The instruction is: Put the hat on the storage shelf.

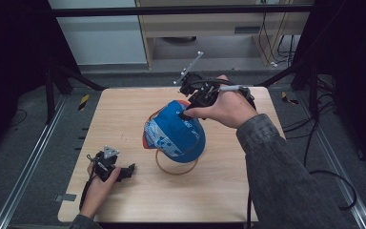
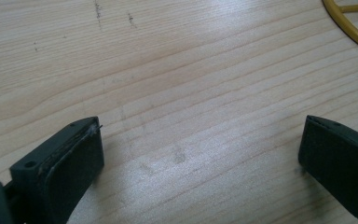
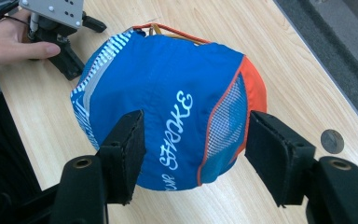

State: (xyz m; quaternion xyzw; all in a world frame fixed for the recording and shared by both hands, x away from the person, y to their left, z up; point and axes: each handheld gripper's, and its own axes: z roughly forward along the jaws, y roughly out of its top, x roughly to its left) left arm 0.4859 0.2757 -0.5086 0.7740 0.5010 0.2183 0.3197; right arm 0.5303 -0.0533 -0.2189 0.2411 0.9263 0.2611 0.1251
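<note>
**Reaching over a cap perched on a wire stand**

Straddling the crown, the right tool (image 3: 193, 158) has its two black jaws spread wide, one to each side of the blue fabric cap with orange trim and white lettering (image 3: 168, 98). The pads look just clear of the cloth, so I judge it released, not yet gripping. The cap sits near the middle of the pale wooden surface (image 1: 124, 114), draped over a yellow wire ring stand (image 1: 174, 169) that keeps the crown rounded and raised; that likely explains the approach from above and the far right rather than from surface level.

The right hand (image 1: 226, 109) comes in from the far right, forearm angled across the surface, wrist bent so the tool points down and toward the near left.

The left tool (image 1: 124, 172) rests at the near left, well apart from the cap, jaws wide apart over bare wood, gripping nothing. The left hand (image 1: 97, 183) holds it low and flat, seemingly parked out of the way.
</note>
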